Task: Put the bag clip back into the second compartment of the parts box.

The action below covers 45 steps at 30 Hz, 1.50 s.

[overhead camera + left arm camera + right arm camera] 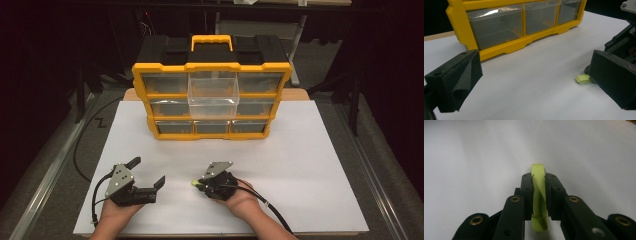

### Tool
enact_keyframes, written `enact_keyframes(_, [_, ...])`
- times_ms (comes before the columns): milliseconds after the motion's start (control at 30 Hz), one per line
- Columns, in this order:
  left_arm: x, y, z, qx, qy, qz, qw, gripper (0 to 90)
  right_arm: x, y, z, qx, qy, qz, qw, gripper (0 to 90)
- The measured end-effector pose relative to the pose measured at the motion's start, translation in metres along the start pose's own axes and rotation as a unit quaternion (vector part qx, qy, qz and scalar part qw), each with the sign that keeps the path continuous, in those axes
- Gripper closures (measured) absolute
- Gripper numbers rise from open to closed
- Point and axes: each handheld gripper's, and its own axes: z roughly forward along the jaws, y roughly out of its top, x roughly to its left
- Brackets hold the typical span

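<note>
A small yellow-green strip (538, 172) lies low over the white sheet with my right gripper (539, 185) shut on it, both pads pressing its sides. In the high view that gripper (197, 184) sits at the front centre, and the strip's end (192, 184) pokes out to the left. The same strip (583, 79) rests on the sheet in the left gripper view. My left gripper (147, 171) is at the front left, open, with nothing between its fingers (456, 80). A yellow and black drawer organizer (212, 125) stands at the back, one clear middle drawer (213, 92) pulled out.
The white sheet (300, 150) covers the table, with bare room between the grippers and the organizer. Cables trail from both grippers toward the front edge. Dark floor and metal rails (45, 175) flank the table.
</note>
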Motion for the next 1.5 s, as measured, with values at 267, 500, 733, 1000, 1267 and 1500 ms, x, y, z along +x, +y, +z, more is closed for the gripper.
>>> enact_keyframes(267, [-0.001, 0.001, 0.001, 0.012, -0.005, 0.008, 0.9999, 3.4, -0.003, 0.001, -0.008, -0.011, 0.007, 0.003, 0.9999, 79.1])
enact_keyframes(500, [-0.003, 0.000, 0.002, 0.023, -0.002, 0.010, 0.9997, 2.2, -0.009, -0.001, -0.020, -0.023, 0.007, 0.005, 0.9997, 79.1])
enact_keyframes(733, [-0.002, 0.000, 0.002, 0.022, -0.005, 0.007, 0.9997, 1.0, -0.019, -0.008, -0.033, -0.021, -0.004, 0.015, 0.9997, 79.1])
enact_keyframes(1000, [-0.001, -0.002, 0.003, 0.017, -0.009, 0.001, 0.9998, 1.3, -0.031, -0.011, -0.051, -0.006, -0.015, 0.019, 0.9997, 79.1])
enact_keyframes(1267, [0.000, -0.002, 0.000, 0.003, -0.008, -0.007, 0.9999, 0.4, -0.040, -0.018, -0.071, 0.031, -0.005, 0.016, 0.9994, 79.1])
enact_keyframes(1500, [-0.001, -0.001, 0.001, 0.006, -0.008, 0.003, 0.9999, 0.6, -0.049, -0.018, -0.087, 0.072, 0.009, 0.011, 0.9973, 79.1])
